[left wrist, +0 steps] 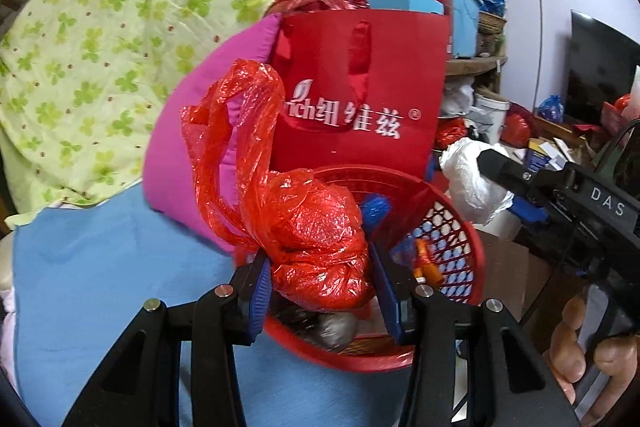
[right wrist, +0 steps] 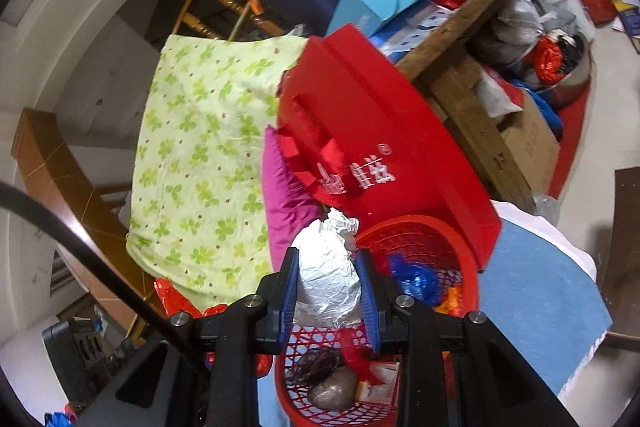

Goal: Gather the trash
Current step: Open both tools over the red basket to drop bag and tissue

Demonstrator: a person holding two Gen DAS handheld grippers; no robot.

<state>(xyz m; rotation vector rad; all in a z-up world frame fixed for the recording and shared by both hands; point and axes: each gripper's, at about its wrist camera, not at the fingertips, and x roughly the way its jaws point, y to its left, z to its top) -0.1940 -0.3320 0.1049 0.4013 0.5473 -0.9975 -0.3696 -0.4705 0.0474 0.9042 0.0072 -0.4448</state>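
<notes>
Right now, the left claw (left wrist: 320,283) squeezes a crumpled red plastic bag (left wrist: 316,247) between its blue pads. The bag hangs just over the red basket (left wrist: 452,227), and its loose handles stick up on the left. The right claw (right wrist: 328,291) pinches a scrunched ball of white paper (right wrist: 328,279), and its pads press on both sides. That ball is also held over the red basket (right wrist: 460,259), near its rim.

Inside the basket lie other bits of trash: a blue plastic bag (right wrist: 416,279), something orange (left wrist: 428,263), and a grey lump (right wrist: 332,393) at the bottom. The basket sits on a blue cloth (left wrist: 100,287). Just behind it stands a big red paper bag (left wrist: 360,87) with white letters on it. A pink cushion (left wrist: 200,107) leans beside the red paper bag, and a green blanket with clover leaves (left wrist: 100,47) lies further left.

In the left claw's view, the right claw (left wrist: 496,167) comes in from the right side with the white paper (left wrist: 468,179) at its tip, and a hand (left wrist: 584,347) holds its grip.
</notes>
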